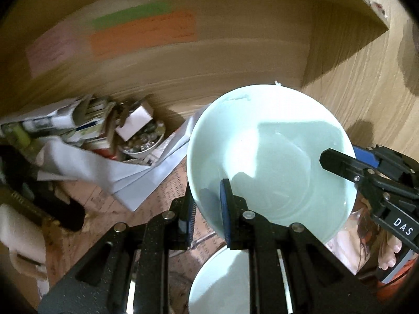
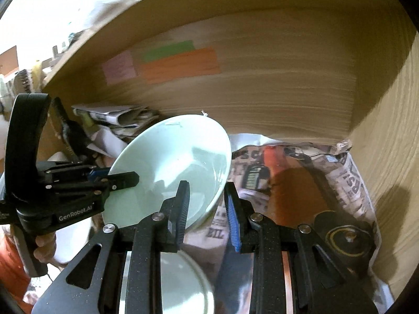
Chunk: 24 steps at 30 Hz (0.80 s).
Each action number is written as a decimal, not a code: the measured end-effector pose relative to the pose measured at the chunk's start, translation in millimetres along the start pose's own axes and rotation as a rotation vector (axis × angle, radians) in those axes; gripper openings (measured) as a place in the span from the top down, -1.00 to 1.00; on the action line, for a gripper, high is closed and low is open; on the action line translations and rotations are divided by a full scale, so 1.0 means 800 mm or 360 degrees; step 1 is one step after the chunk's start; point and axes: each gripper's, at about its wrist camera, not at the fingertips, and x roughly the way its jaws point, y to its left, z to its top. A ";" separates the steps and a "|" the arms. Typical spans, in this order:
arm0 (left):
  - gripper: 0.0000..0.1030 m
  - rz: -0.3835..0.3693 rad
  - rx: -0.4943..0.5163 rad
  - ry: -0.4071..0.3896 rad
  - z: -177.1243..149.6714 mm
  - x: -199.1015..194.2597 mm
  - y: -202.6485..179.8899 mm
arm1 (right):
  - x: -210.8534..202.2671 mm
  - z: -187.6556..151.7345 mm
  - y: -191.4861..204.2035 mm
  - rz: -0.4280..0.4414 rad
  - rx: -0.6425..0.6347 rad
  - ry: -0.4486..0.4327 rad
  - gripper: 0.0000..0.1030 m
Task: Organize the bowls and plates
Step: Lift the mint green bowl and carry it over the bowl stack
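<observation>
1. Both claws are clamped on one pale green bowl: the left claw pinches the near rim, one pad inside and one outside; the right claw does the same on the opposite rim.
2. The bowl is held in the air, tilted, inside a wooden shelf compartment, above newspaper lining and a paper clutter pile.
3. A second pale dish sits directly below it, which looks like the stack target.
4. To do it well, keep both grips matched in height so the rim doesn't twist out. Level the bowl before lowering it.
5. Centre it over the lower dish, set it down slowly, then let go with one claw at a time.
6. Risk: glazed ceramic is slick and the pads only bite the thin rim.
7. Bowl look: glossy, wide, shallow-sloped wall, empty, with a small speck on the far rim. No visible chips.
8. Coloured sticky notes are on the back panel. They are blurred, so the text is unreadable.
</observation>
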 end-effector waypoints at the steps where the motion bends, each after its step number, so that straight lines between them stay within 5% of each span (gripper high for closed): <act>1: 0.67 0.0005 -0.0005 -0.0012 -0.005 -0.005 0.002 | -0.002 -0.001 0.005 0.0009 -0.0006 -0.0003 0.52; 24: 0.67 0.0157 -0.0246 -0.0107 -0.117 -0.082 0.084 | 0.006 -0.035 0.114 0.0229 -0.0138 0.0059 0.52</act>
